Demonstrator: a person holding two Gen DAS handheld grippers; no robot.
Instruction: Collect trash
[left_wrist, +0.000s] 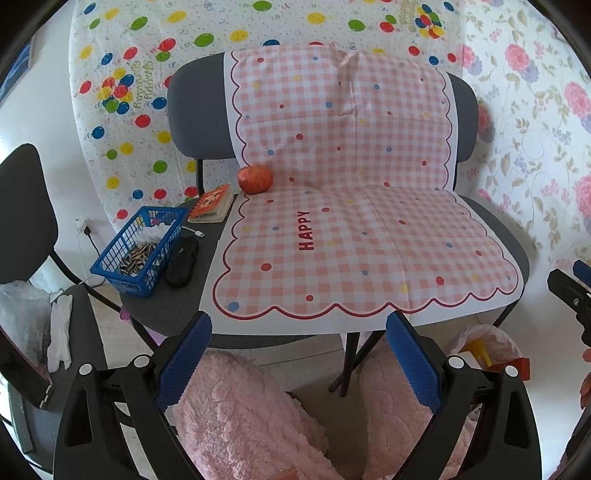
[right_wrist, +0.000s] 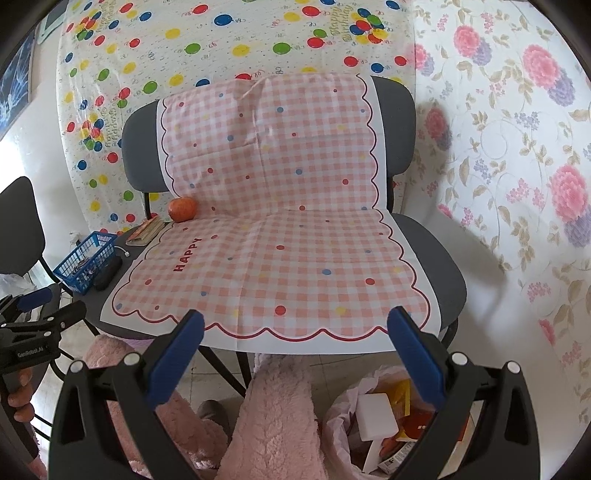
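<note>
A trash bag (right_wrist: 351, 421) with a pink liner sits on the floor at lower right, holding white, yellow and orange scraps; it also shows in the left wrist view (left_wrist: 491, 350). My left gripper (left_wrist: 299, 332) is open and empty, held before the front edge of the seat. My right gripper (right_wrist: 295, 328) is open and empty, above the bag and the seat edge. The pink checked cloth (left_wrist: 369, 240) covers the grey seat (right_wrist: 443, 266) and its backrest. A red apple (left_wrist: 255, 179) sits at the cloth's back left.
On the seat's left are a blue basket (left_wrist: 142, 251) of small metal bits, a black case (left_wrist: 181, 264), an orange book (left_wrist: 212, 203) and a white cable. A second chair with white crumpled tissue (left_wrist: 61, 334) stands left. Pink fleece legs (left_wrist: 251, 417) are below.
</note>
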